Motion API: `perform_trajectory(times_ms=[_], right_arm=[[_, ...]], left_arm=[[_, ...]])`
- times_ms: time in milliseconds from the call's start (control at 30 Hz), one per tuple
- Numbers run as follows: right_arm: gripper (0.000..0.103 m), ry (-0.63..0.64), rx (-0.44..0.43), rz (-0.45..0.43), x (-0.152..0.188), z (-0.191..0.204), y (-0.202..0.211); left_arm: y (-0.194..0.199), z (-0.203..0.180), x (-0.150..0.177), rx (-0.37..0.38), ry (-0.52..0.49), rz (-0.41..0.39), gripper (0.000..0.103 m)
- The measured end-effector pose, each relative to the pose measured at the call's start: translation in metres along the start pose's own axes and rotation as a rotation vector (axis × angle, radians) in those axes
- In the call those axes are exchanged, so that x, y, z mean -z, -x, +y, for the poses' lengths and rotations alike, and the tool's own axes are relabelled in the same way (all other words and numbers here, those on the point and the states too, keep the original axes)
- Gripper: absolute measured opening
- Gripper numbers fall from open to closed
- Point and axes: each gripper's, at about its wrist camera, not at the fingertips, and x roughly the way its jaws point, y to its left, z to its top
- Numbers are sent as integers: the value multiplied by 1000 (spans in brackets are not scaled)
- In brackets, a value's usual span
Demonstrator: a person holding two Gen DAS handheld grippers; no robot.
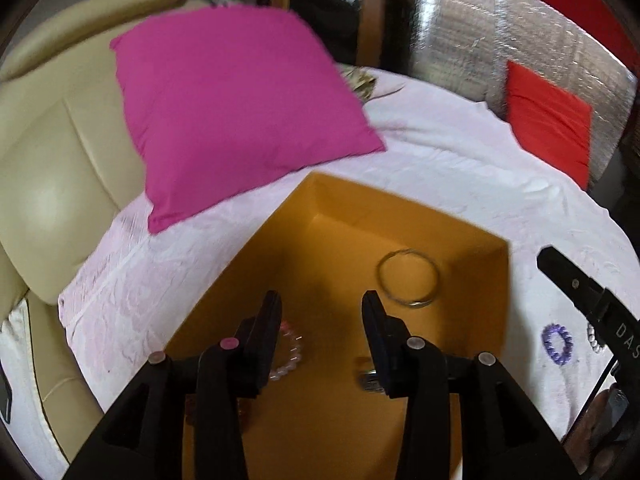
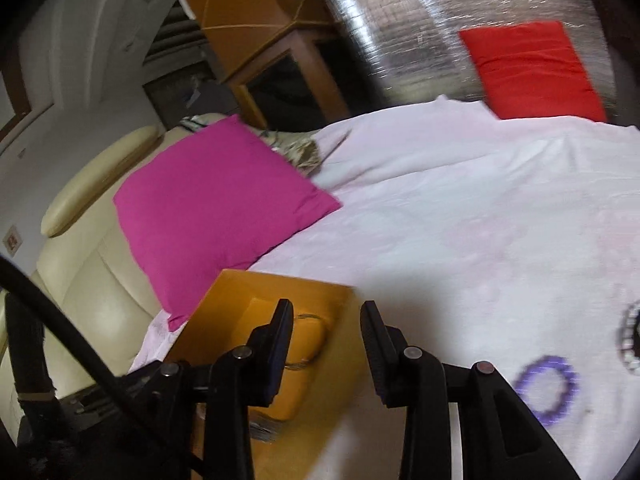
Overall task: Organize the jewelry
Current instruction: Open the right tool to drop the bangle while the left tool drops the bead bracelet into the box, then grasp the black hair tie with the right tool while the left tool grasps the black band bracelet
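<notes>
Wide-open left hand-held gripper [image 1: 320, 300] hovers above orange box [image 1: 472, 240], thin bangle [image 1: 408, 278] seemingly just right.

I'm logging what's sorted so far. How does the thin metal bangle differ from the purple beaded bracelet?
The metal bangle lies inside the orange box; the purple beaded bracelet lies outside it on the white sheet. The bangle is a thin, smooth, silvery hoop; the bracelet is made of chunky purple beads. The bangle's ring looks wider than the bracelet's. Both lie flat, and neither gripper touches them.
</notes>
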Motion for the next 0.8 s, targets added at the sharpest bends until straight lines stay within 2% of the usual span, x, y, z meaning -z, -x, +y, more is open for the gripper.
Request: perform_trajectory(times_ms=[133,267,367,567,700,800], right_arm=[[39,-15,82,2,-1,-26,20],[39,-78,149,11,-1,-60,44],[39,-80,201,-2,-2,-83,68],[39,-118,305,-29,-2,-139,134],[39,-183,382,-57,1,-181,186],[38,-249,427,-90,6,-217,225]], left_arm=[[11,-27,0,11,-44,-38,44],[19,-59,1,53,-76,-54,47],[26,-87,4,92,-110,-66,47],[32,-143,16,193,-174,-58,47],[31,-173,24,233,-219,-54,47],[25,-193,30,289,-216,-24,47]])
